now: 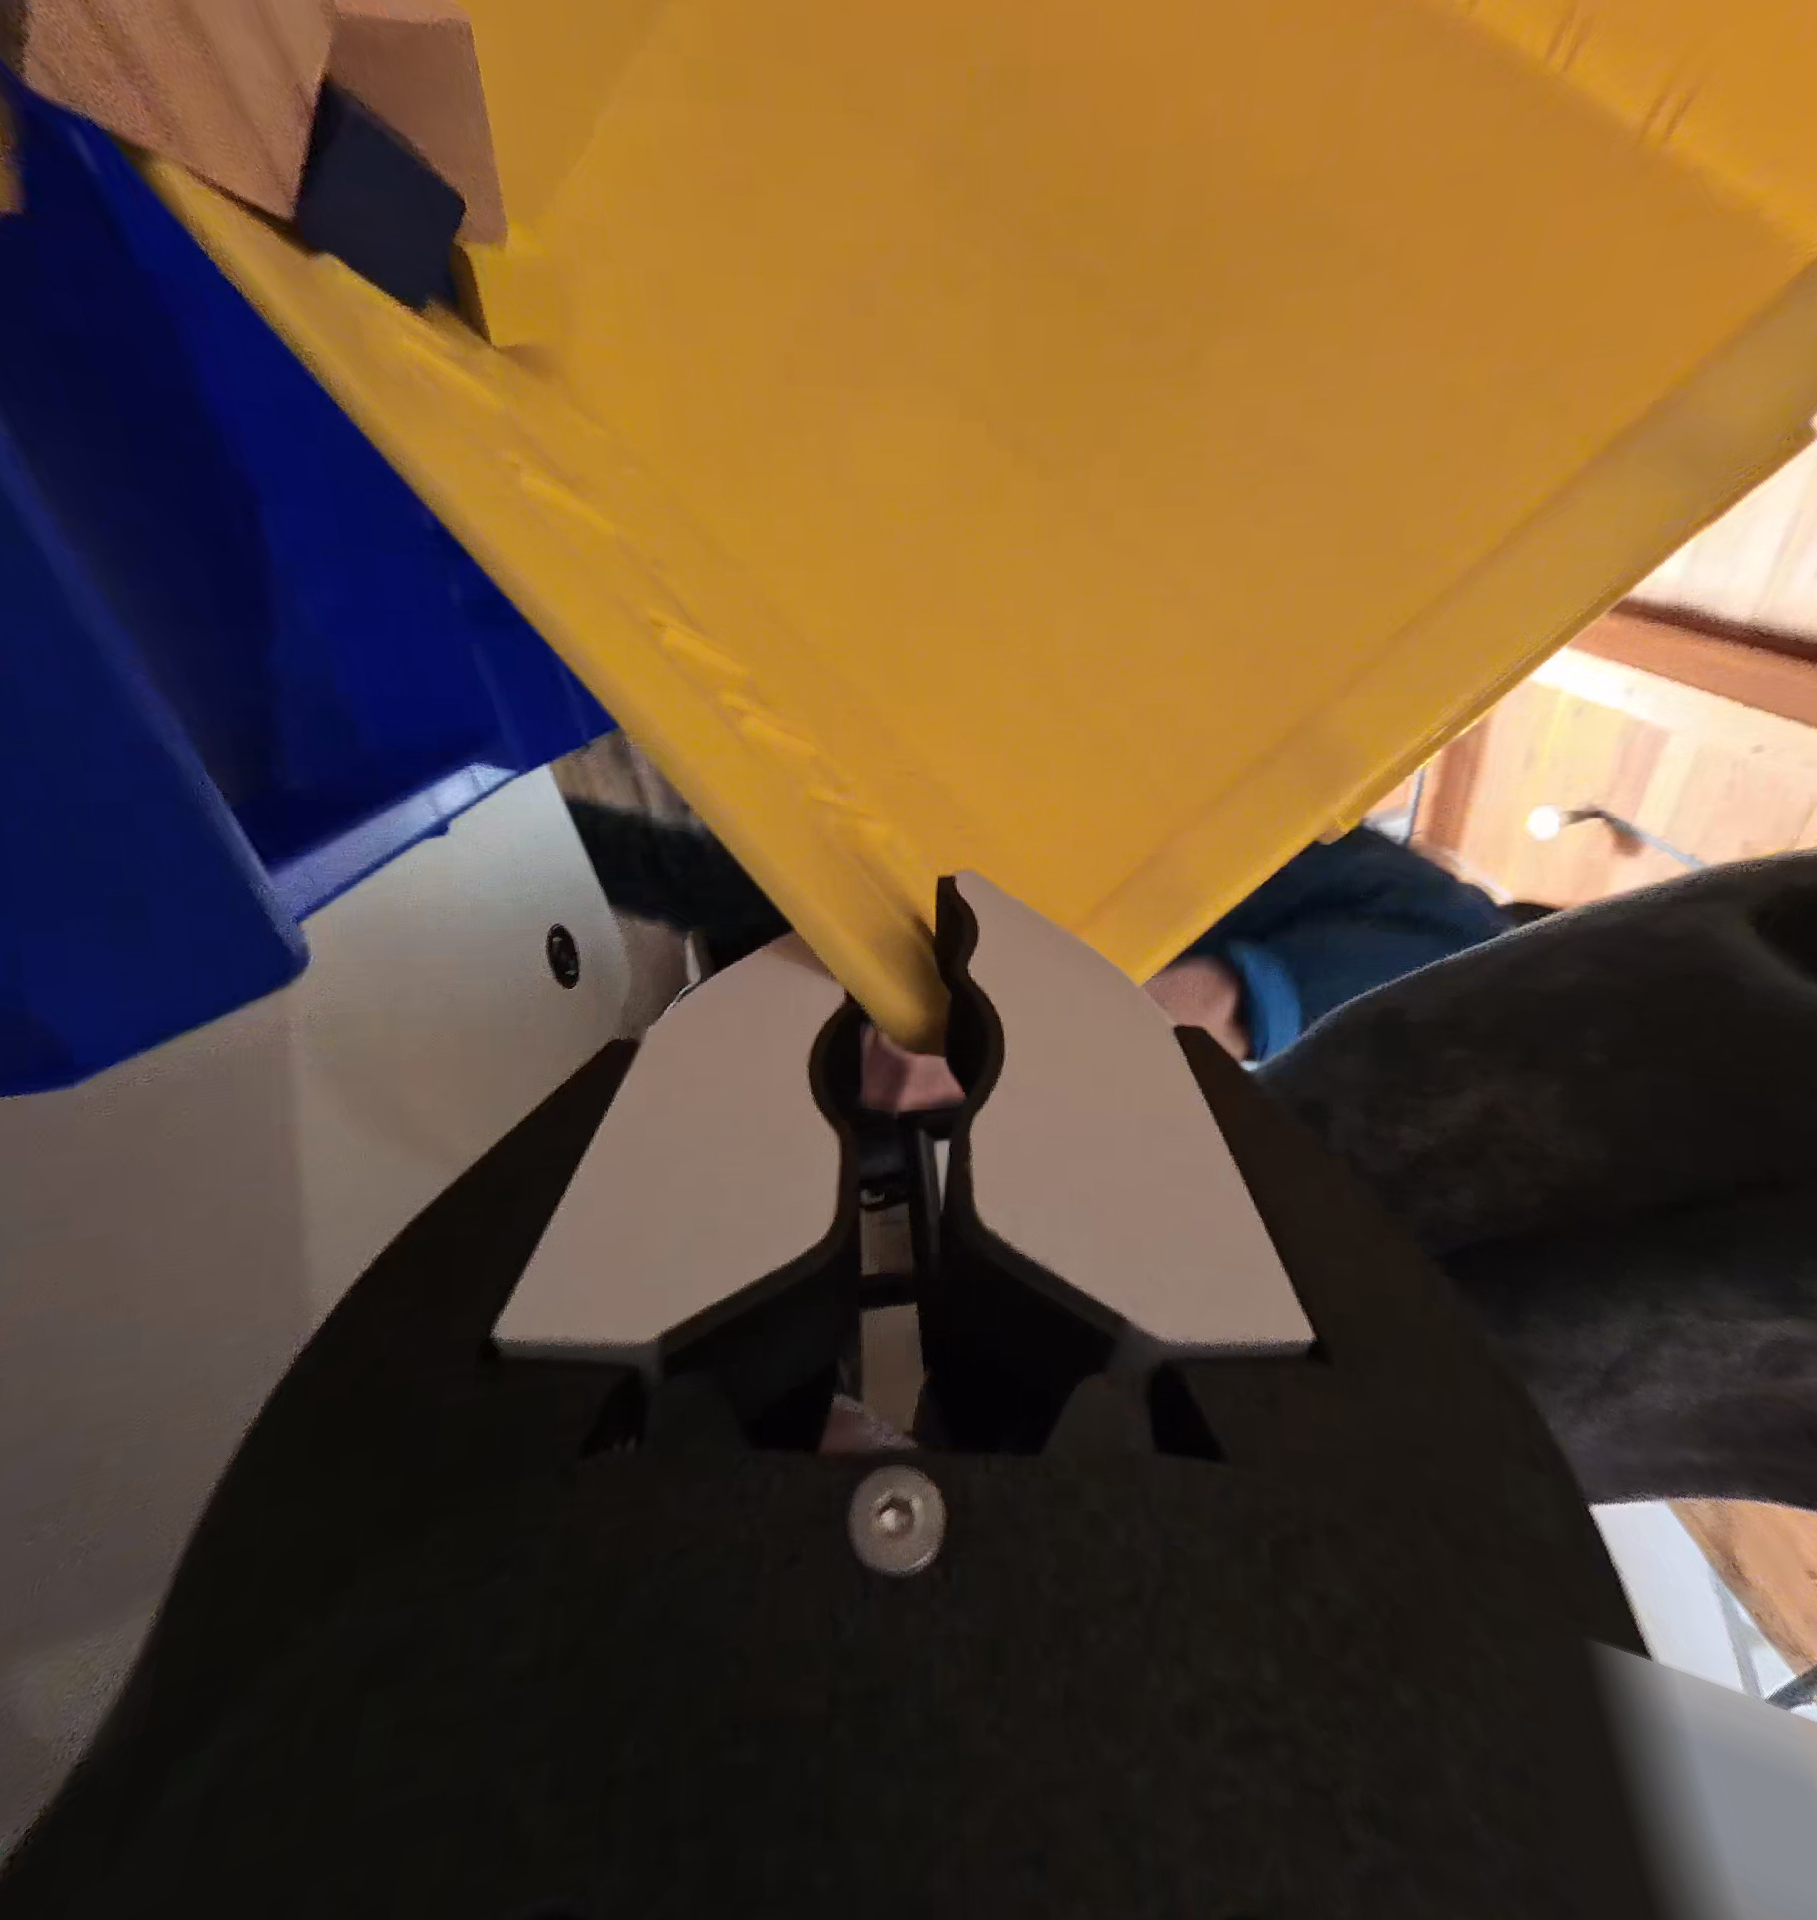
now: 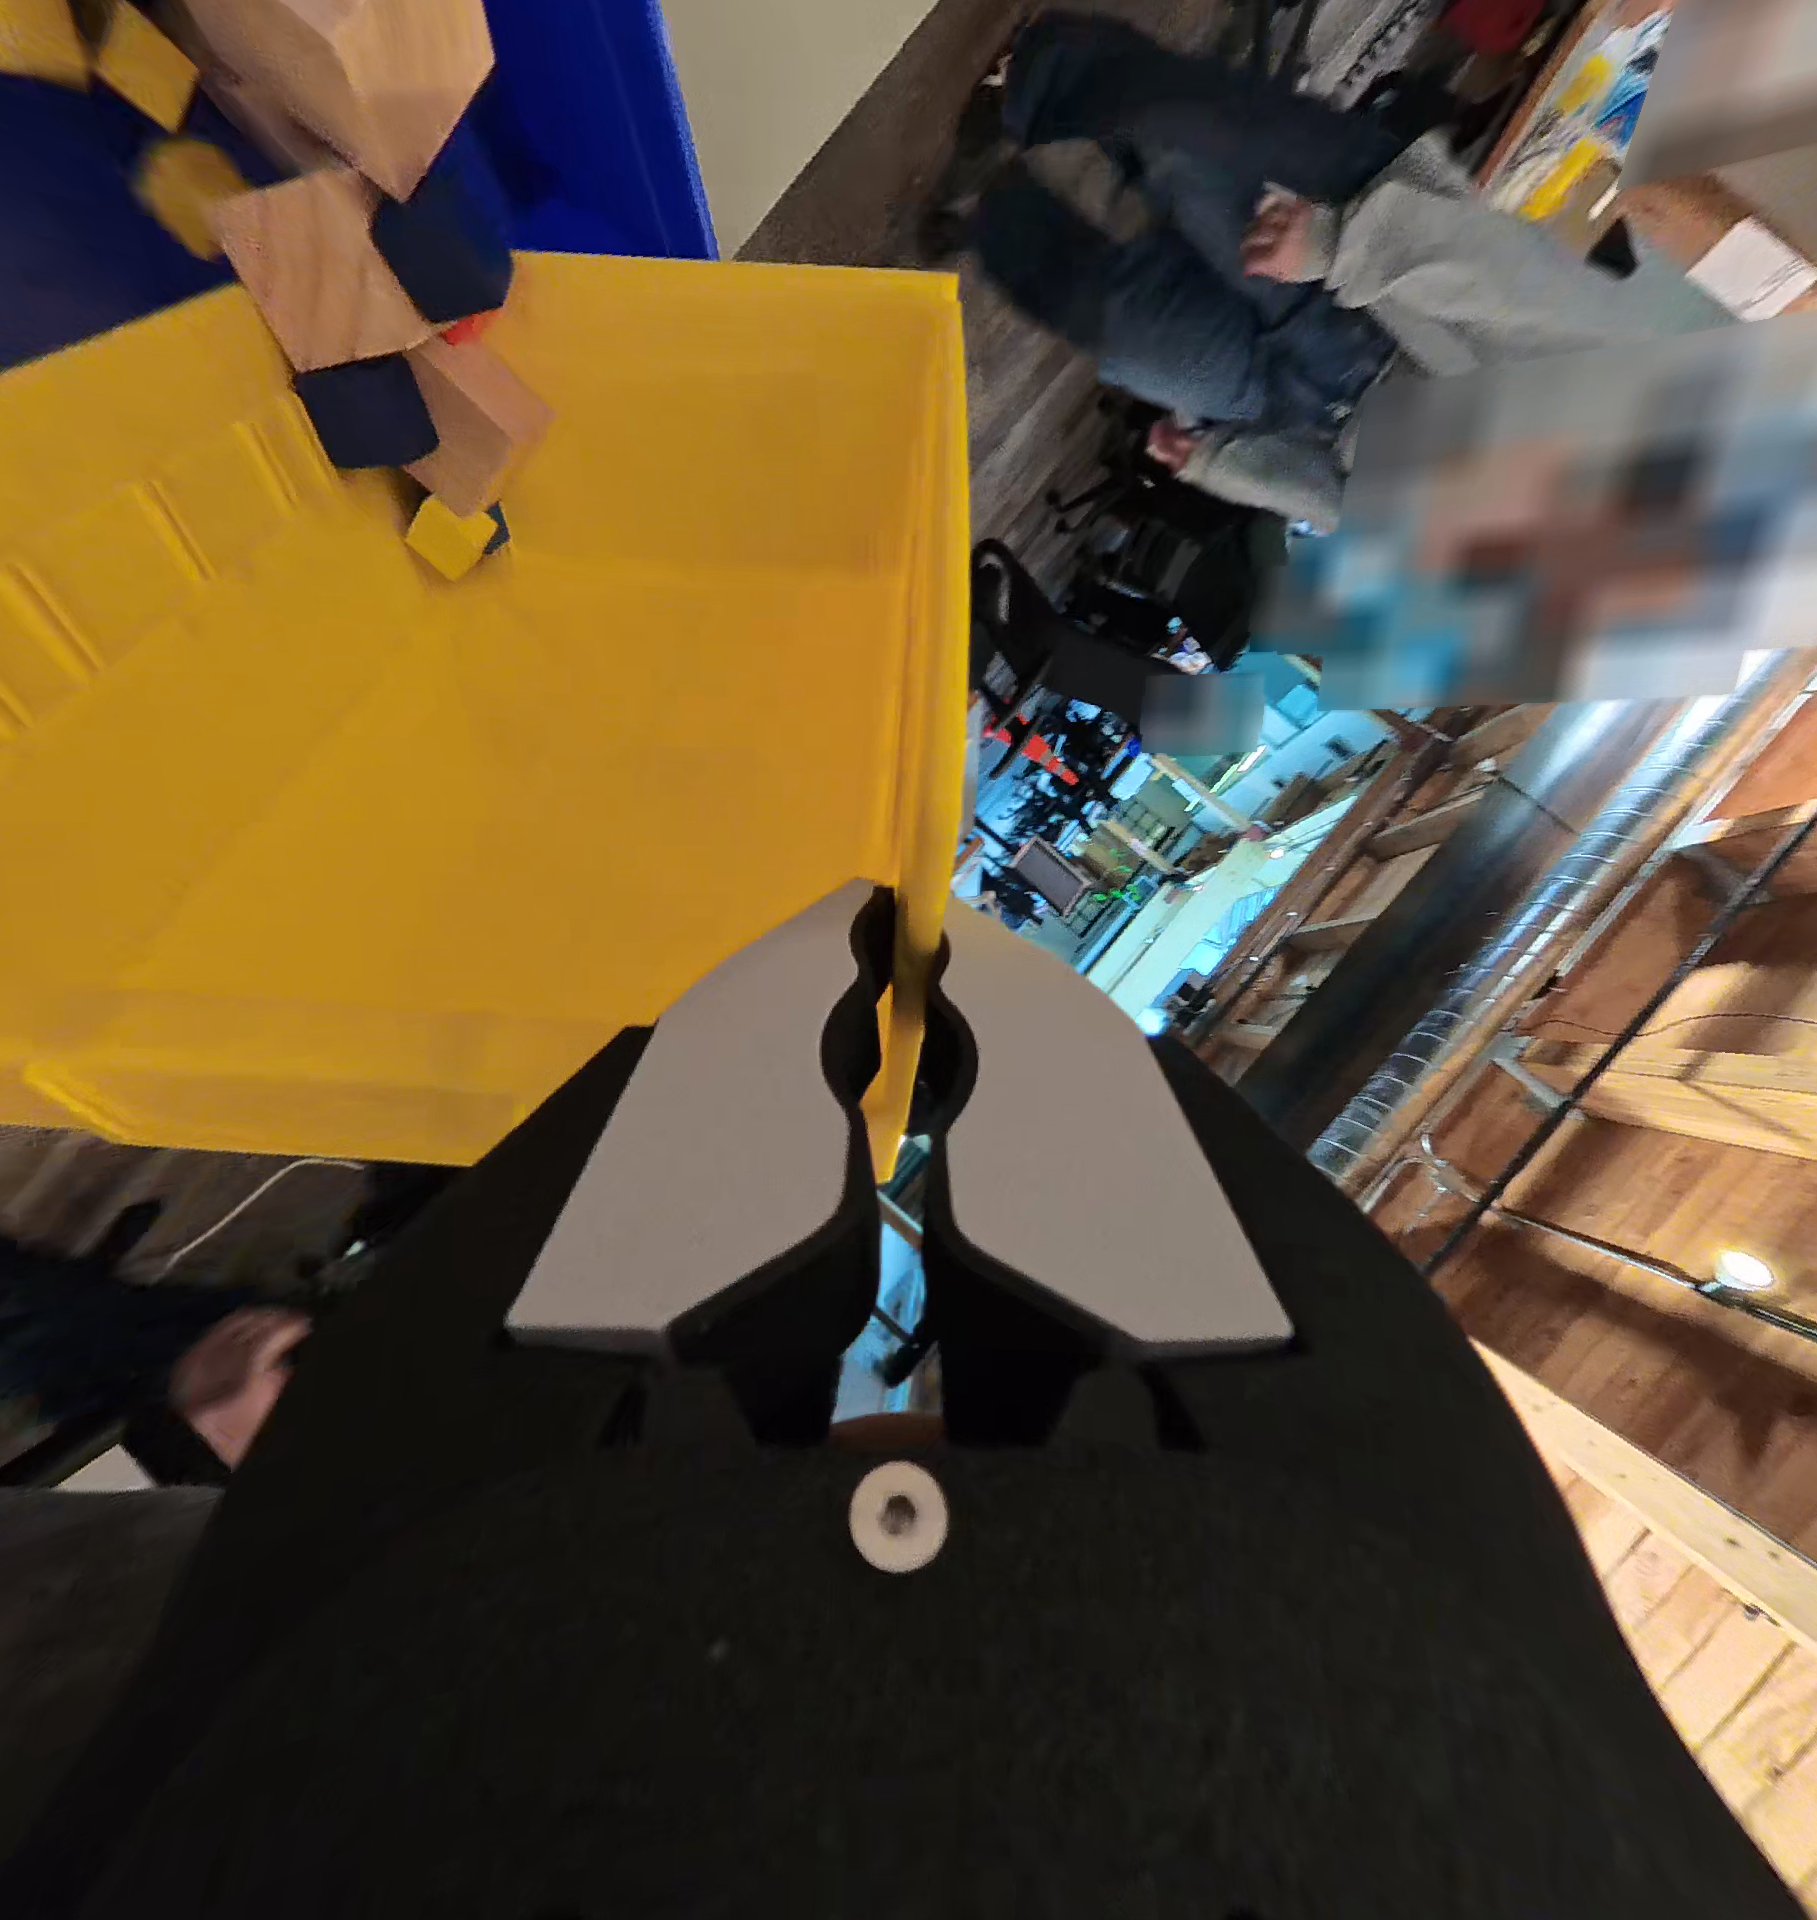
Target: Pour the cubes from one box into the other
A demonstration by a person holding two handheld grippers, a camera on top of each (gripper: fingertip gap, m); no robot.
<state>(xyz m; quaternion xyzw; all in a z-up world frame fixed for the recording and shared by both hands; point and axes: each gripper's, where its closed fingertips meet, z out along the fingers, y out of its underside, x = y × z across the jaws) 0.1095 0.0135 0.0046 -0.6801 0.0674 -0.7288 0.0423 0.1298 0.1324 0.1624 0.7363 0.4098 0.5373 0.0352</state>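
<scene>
A yellow box (image 1: 1039, 416) is held up and tilted steeply, its open mouth turned toward a blue box (image 1: 104, 623). My left gripper (image 1: 935, 935) is shut on the yellow box's rim at a corner. My right gripper (image 2: 909, 935) is shut on the rim of the yellow box (image 2: 468, 779) at another edge. Wooden, dark blue and yellow cubes (image 2: 384, 343) tumble out of the yellow box's far end into the blue box (image 2: 42, 208). Some cubes (image 1: 260, 104) show at the top left of the left wrist view. The blue box's inside is mostly hidden.
The blue box stands on a white table (image 1: 156, 1247). A dark sleeve (image 1: 1610, 1143) reaches in at the right of the left wrist view. People (image 2: 1299, 260) sit in the background of the right wrist view, beside wooden beams (image 2: 1610, 1039) and a metal duct (image 2: 1506, 935).
</scene>
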